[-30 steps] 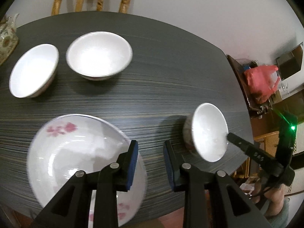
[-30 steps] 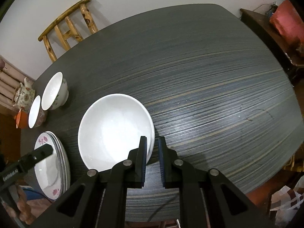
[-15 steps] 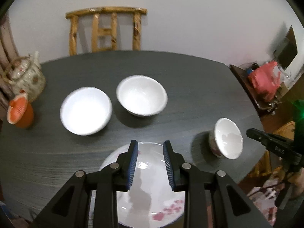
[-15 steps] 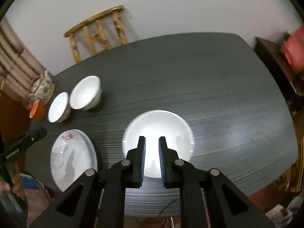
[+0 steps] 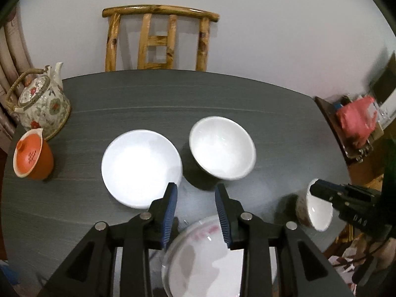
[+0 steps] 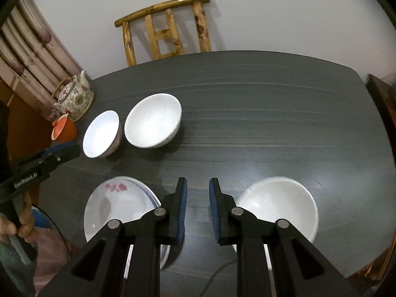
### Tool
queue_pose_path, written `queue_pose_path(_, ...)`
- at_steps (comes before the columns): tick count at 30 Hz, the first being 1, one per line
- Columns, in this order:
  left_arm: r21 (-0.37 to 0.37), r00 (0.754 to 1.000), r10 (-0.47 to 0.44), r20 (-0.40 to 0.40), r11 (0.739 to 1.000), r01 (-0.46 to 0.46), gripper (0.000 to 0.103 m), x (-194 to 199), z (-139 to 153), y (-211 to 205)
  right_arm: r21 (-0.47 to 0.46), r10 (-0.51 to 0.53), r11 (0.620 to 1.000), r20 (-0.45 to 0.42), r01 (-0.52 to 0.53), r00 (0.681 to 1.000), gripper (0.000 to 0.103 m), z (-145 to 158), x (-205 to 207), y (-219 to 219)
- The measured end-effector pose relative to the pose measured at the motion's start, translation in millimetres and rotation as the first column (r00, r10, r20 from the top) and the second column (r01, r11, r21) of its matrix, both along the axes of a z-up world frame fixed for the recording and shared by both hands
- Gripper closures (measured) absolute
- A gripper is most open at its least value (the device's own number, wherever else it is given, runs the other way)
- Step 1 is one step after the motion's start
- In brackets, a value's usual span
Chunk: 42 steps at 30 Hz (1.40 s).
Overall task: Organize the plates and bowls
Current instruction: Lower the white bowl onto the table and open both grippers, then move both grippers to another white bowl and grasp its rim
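Note:
Two white bowls stand side by side on the dark table: a left one (image 5: pixel 141 167) (image 6: pixel 101 133) and a right one (image 5: pixel 222 148) (image 6: pixel 153 120). A stack of flowered plates (image 5: pixel 210 255) (image 6: pixel 123 205) lies at the near edge. A third white bowl (image 6: pixel 279 205) (image 5: pixel 314 210) stands to the right of the plates. My left gripper (image 5: pixel 196 193) is open and empty above the plates' far rim. My right gripper (image 6: pixel 197 185) is open and empty over bare table between the plates and the third bowl.
A flowered teapot (image 5: pixel 39 104) and an orange cup (image 5: pixel 31 158) stand at the table's left edge. A wooden chair (image 5: pixel 160 37) is behind the table. A side table with a red bag (image 5: pixel 356 121) stands to the right.
Both grippers have lifted and pulled back toward the near edge. The right gripper has shifted left off the third bowl, and its jaws have opened wider.

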State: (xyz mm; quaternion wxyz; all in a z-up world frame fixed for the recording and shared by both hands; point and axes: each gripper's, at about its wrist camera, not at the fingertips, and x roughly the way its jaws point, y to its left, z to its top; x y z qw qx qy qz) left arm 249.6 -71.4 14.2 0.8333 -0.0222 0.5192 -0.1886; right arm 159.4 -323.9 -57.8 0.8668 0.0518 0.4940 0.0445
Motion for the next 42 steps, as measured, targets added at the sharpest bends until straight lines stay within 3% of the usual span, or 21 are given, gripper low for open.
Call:
queue_pose_path(5, 0.003, 0.998, 0.035, -0.052, 0.999, -0.035, 0.071, 43, -12, 2, -0.031, 0.032, 0.999, -0.05, -0.033, 0.998, 0.085, -15, 42, 24)
queue_pose_path(8, 0.047, 0.997, 0.046, -0.056, 0.998, -0.043, 0.071, 64, -16, -3, -0.046, 0.052, 0.997, -0.05, -0.054, 0.997, 0.085, -18, 62, 36)
queue_pose_path(17, 0.022, 0.987, 0.029, -0.159, 0.999, -0.026, 0.071, 114, -41, -26, -0.017, 0.058, 0.998, -0.112, -0.06, 0.992, 0.085, -39, 118, 44)
queue_pose_path(30, 0.041, 0.97, -0.014, -0.243, 0.999, 0.024, 0.071, 135, -74, -49, -0.004, 0.053, 0.998, -0.182, -0.055, 0.982, 0.086, -66, 154, 37)
queue_pose_path(38, 0.06, 0.963, -0.039, -0.268, 0.997, 0.057, 0.072, 131, -93, -59, 0.007, 0.064, 0.998, -0.21, -0.064, 0.976, 0.092, -76, 157, 39)
queue_pose_path(41, 0.039, 0.955, -0.049, -0.293, 0.997, 0.064, 0.086, 128, -98, -62, 0.016, 0.067, 0.998, -0.217, -0.065, 0.974, 0.093, -78, 155, 38)
queue_pose_path(42, 0.042, 0.951, -0.041, -0.306, 0.998, 0.056, 0.086, 128, -101, -62, 0.017, 0.071, 0.997, -0.217, -0.069, 0.974, 0.093, -79, 154, 38)
